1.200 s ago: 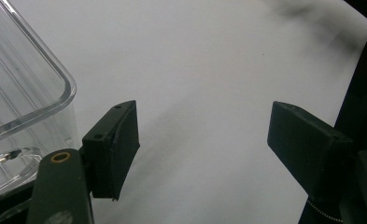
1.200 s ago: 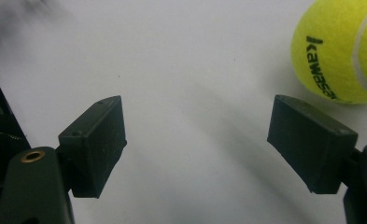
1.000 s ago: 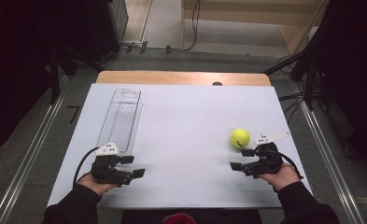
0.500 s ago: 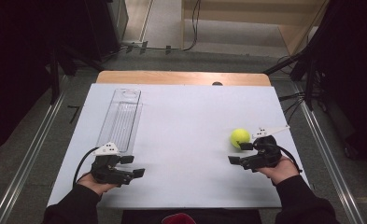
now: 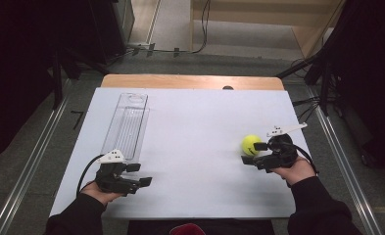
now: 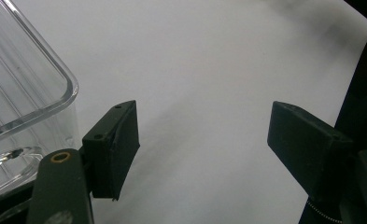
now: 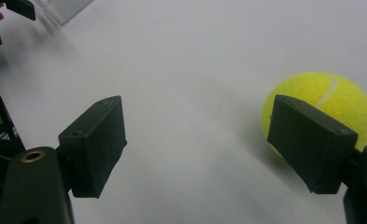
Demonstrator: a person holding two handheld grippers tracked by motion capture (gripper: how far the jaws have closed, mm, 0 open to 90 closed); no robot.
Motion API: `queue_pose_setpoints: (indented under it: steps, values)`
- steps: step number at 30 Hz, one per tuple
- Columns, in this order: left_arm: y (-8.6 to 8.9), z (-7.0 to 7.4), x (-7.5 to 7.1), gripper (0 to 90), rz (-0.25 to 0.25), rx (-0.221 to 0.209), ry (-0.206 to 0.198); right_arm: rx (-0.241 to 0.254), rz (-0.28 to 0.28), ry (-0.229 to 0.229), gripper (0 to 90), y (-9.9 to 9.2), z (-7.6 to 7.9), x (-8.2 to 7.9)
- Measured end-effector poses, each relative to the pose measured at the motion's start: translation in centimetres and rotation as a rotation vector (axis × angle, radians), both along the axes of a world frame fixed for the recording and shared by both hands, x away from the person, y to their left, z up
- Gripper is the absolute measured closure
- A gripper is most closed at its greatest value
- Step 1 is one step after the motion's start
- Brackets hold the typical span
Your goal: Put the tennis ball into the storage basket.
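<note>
Yellow tennis ball (image 5: pixel 251 145), no lettering legible, is seen on the white worktop (image 5: pixel 195 147) just beside the right gripper (image 5: pixel 254 153), fingers released, held level. Left gripper (image 5: pixel 140 175), fingers likewise spread, is rested near a clear tray (image 5: pixel 127 124).

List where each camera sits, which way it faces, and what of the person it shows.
High view: above the person's side, looking forward and down on the white table; both forearms enter from below, left gripper and right gripper.
Left gripper view: rides the left gripper, looking along its open jaws at the table, clear tray beside.
Right gripper view: rides the right gripper, open jaws, tennis ball behind one jaw.
Shared: high and right gripper views both show the ball; all show the tray.
</note>
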State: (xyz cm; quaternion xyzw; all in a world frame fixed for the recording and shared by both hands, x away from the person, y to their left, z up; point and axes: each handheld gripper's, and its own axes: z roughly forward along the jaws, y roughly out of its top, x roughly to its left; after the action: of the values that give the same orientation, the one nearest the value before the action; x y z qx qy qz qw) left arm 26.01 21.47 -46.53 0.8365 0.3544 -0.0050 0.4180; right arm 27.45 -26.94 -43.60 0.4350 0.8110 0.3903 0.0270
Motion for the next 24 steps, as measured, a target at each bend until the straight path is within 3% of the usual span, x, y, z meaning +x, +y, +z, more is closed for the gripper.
queue_pose_setpoints:
  steps: [24]
  values:
    - [0.0, 0.0, 0.0, 25.3, -0.007, 0.0, -0.003, -0.023, -0.089, -0.035, 17.2, -2.1, 1.3, 3.0]
